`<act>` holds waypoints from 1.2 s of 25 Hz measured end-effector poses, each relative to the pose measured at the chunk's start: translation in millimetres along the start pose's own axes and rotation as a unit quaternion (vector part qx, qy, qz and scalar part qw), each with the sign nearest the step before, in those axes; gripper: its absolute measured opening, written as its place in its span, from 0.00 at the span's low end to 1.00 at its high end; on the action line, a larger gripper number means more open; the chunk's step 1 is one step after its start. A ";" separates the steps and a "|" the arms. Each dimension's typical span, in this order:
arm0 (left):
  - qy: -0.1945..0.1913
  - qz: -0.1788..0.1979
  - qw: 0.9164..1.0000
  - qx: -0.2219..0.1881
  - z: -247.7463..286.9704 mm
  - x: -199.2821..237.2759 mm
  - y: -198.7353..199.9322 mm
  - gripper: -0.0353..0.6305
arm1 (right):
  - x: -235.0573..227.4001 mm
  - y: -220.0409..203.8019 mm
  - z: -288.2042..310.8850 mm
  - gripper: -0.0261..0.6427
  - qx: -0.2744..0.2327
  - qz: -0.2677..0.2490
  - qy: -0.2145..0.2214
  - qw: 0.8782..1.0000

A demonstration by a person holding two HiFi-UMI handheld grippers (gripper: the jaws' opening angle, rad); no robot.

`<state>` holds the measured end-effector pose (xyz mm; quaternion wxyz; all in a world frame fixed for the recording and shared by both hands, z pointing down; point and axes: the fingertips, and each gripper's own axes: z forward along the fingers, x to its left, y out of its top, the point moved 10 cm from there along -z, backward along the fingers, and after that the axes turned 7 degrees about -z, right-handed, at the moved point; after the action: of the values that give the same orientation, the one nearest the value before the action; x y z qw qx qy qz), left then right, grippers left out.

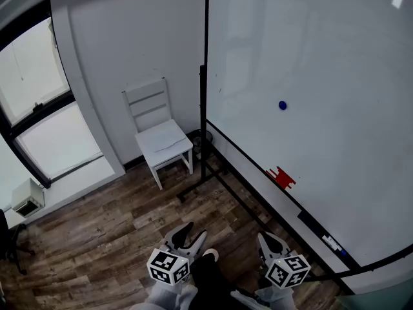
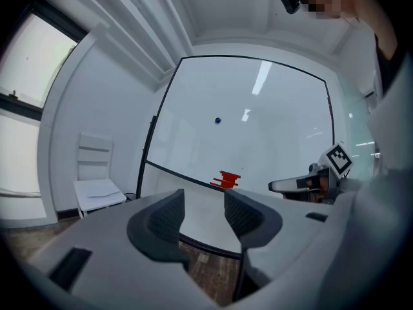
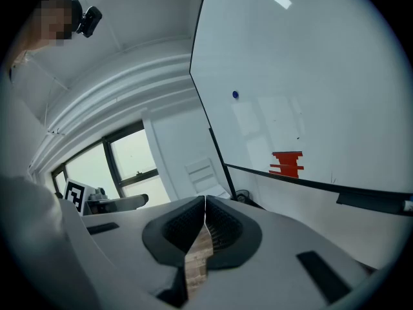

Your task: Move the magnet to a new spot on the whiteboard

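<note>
Left gripper (image 1: 191, 235) jaws spread, empty. Right gripper (image 1: 271, 243) jaws pressed together, empty. Both are low, well apart from the blue magnet (image 1: 282, 105) on the whiteboard (image 1: 322, 63).

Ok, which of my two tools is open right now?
The left tool: its jaws stand apart with nothing between them. The right tool has its jaws pressed together, empty.

White chair (image 1: 162, 141) by wall, wood floor (image 1: 97, 234), dark-framed window (image 1: 35, 89)
</note>
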<state>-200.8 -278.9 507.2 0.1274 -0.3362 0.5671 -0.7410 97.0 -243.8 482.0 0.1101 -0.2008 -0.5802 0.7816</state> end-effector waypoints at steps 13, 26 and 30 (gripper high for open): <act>-0.039 0.011 0.999 0.016 86.8 43.7 37.7 0.33 | -44.2 42.0 69.2 0.08 -0.039 0.019 -0.031 0.999; -0.106 0.037 0.993 0.039 189.9 87.8 82.4 0.33 | -84.3 70.0 127.3 0.08 -0.068 0.031 -0.091 0.993; -0.129 0.037 0.990 0.044 216.5 89.6 86.7 0.33 | -94.8 74.2 130.2 0.08 -0.070 0.034 -0.113 0.991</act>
<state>-144.7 -521.5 486.9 0.2417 -0.4013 0.5248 -0.7107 129.0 -416.9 461.1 0.0028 -0.1383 -0.6350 0.7600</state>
